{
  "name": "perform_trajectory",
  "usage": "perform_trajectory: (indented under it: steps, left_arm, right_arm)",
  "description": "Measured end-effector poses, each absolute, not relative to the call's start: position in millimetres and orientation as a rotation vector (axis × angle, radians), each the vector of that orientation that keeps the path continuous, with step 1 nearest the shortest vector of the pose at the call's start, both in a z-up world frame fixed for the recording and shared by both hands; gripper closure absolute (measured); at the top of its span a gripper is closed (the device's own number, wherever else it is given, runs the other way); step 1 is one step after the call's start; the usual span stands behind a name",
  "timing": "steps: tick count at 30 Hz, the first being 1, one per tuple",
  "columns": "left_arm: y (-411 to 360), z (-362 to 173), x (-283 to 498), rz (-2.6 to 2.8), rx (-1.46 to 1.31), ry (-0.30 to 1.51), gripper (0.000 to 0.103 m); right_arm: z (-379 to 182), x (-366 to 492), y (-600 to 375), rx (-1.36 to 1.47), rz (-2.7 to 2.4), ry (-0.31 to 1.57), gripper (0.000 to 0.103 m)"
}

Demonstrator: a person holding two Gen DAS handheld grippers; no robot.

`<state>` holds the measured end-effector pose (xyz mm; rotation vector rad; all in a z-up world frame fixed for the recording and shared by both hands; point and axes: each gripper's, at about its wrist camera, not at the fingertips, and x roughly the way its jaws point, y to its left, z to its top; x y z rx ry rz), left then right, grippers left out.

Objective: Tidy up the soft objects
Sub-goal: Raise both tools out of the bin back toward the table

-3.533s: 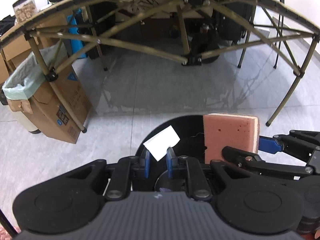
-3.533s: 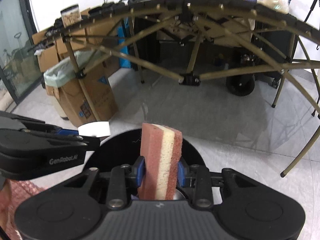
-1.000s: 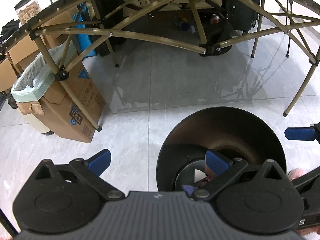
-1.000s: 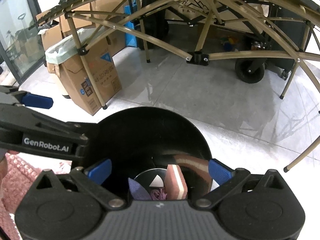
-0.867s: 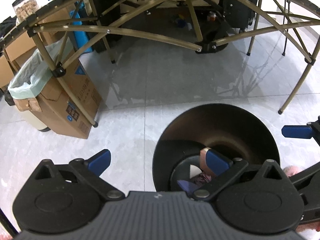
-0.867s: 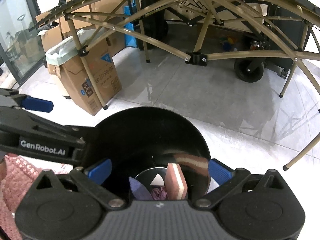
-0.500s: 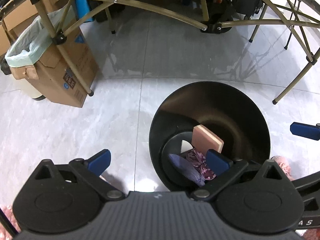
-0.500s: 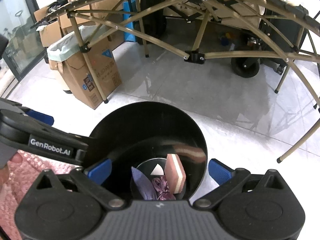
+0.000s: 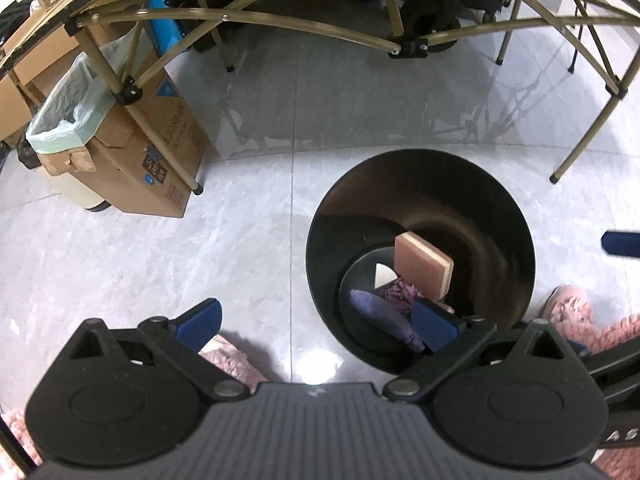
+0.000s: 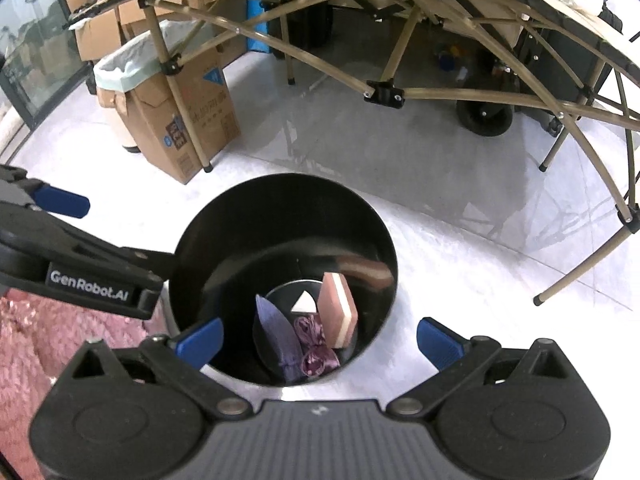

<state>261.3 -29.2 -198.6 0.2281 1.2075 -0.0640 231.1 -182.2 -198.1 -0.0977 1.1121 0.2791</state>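
Released since 3.5 s ago: pink sponge (image 10: 339,310) and white scrap (image 10: 304,303), both now at the bottom of the black bin (image 10: 224,240) beside purple cloth (image 10: 276,332). Left gripper (image 9: 316,318) and right gripper (image 10: 318,340) spread wide, empty, raised above the rim. Sponge on edge, leaning right against the wall, probably from dropping.

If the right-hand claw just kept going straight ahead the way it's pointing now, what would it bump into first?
Most likely the black bin. The right gripper is open above its mouth, so it would probably pass the rim and meet the pink sponge or the purple cloth at the bottom. Depth is hard to judge.
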Motion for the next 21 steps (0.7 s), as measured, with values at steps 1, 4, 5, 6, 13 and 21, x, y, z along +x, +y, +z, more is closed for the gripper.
perform_trajectory:
  steps: [1, 4, 5, 6, 13, 21]
  left_arm:
    - [-29.9, -197.7, 260.1, -0.066, 0.237, 1.206, 0.000]
    - [-30.6, -189.8, 257.0, -0.068, 0.247, 1.182, 0.000]
    - [-30.1, -185.8, 257.1, -0.069, 0.245, 1.169, 0.000]
    - [-29.9, -180.9, 256.6, -0.070, 0.244, 1.156, 0.000]
    - [-36.1, -142.9, 255.4, -0.083, 0.292, 1.053, 0.000]
    - [-45.4, -100.8, 265.7, -0.103, 0.307, 0.938, 0.000]
  right_arm:
    - [-195.7, 229.3, -183.2, -0.102, 0.277, 1.109, 0.000]
    - [-187.2, 226.1, -186.6, -0.104, 0.267, 1.084, 0.000]
    - [-183.2, 224.8, -189.0, -0.098, 0.264, 1.070, 0.000]
    - [-179.0, 223.8, -191.7, -0.090, 0.259, 1.057, 0.000]
    - [-139.0, 221.8, -208.6, -0.078, 0.232, 0.965, 0.000]
    - [-83.5, 228.5, -227.6, -0.056, 0.199, 0.821, 0.000]
